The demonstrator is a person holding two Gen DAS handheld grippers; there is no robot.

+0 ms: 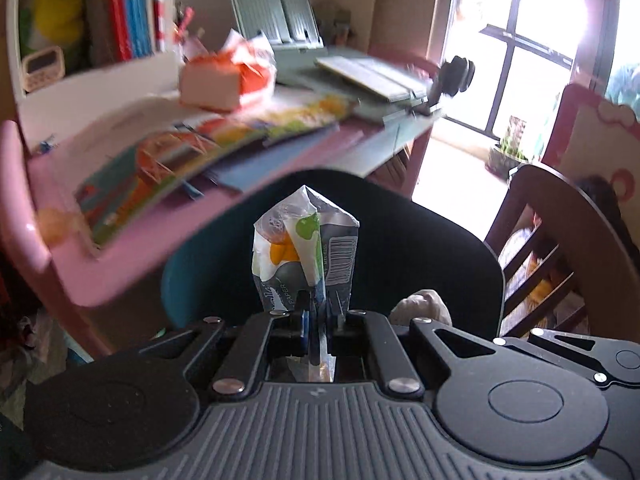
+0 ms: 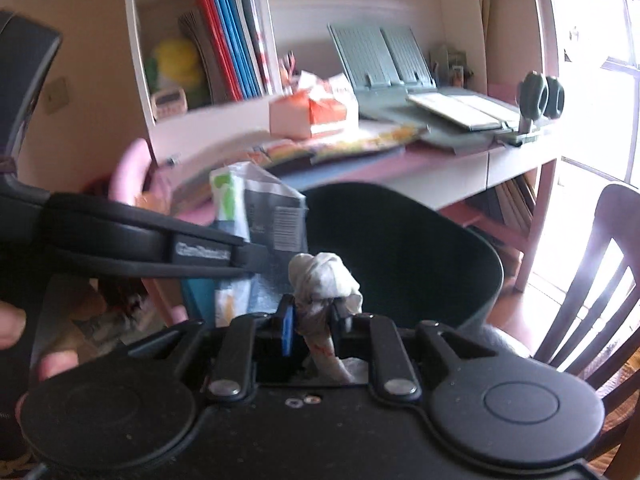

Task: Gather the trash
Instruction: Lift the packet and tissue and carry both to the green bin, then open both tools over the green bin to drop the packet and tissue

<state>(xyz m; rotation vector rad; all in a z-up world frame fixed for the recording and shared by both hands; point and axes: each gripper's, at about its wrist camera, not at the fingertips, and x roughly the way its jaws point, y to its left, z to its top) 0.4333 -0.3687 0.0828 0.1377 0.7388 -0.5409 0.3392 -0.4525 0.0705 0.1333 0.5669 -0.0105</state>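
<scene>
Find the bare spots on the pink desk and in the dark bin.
The dark round bin looks empty inside. The pink desk is bare only along its near edge, before the colourful booklets; behind them the orange-and-white tissue pack and grey paper trimmer crowd it.

Glossy printed paper carton [image 1: 306, 256]; crumpled tissue wad [image 2: 324, 280].

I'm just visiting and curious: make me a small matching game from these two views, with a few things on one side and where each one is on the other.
Things:
1. flattened carton
2. crumpled tissue
3. orange-and-white box
4. dark bin

Places:
A. on the pink desk
B. in the left gripper
C. below the desk's front edge
D. in the right gripper

Pairs: 1-B, 2-D, 3-A, 4-C
</scene>
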